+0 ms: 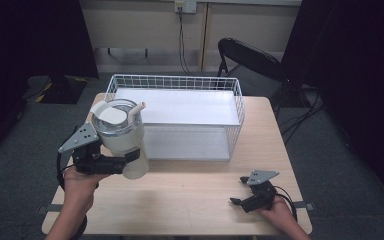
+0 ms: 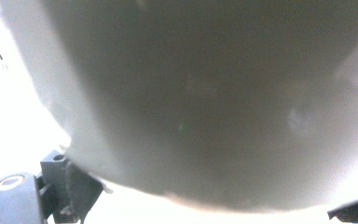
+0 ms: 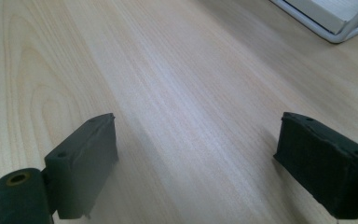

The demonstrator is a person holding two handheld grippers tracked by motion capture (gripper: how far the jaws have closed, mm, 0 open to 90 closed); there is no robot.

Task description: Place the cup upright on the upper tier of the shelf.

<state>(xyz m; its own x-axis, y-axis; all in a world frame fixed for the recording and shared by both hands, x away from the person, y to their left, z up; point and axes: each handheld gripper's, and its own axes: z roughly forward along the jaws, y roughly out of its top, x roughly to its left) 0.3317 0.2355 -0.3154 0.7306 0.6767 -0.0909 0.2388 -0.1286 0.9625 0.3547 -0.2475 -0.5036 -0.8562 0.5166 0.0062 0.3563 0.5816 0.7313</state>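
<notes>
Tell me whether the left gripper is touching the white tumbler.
Touching. In the high view the left gripper clamps the white tumbler around its lower body; in the left gripper view the tumbler's wall presses right against the jaws.

On the table [image 1: 190, 192], the wire basket [image 1: 232, 117] sits toward twelve o'clock, reaching the far edge. The tumbler [image 1: 122, 137] is at about nine o'clock, just beside the basket's left near corner, with the left gripper [image 1: 102, 160] clamped around it from the seven o'clock side. The right gripper [image 1: 242, 197] rests at four o'clock, well apart from both. A chair [image 1: 247, 62] stands beyond the table at one o'clock.
</notes>
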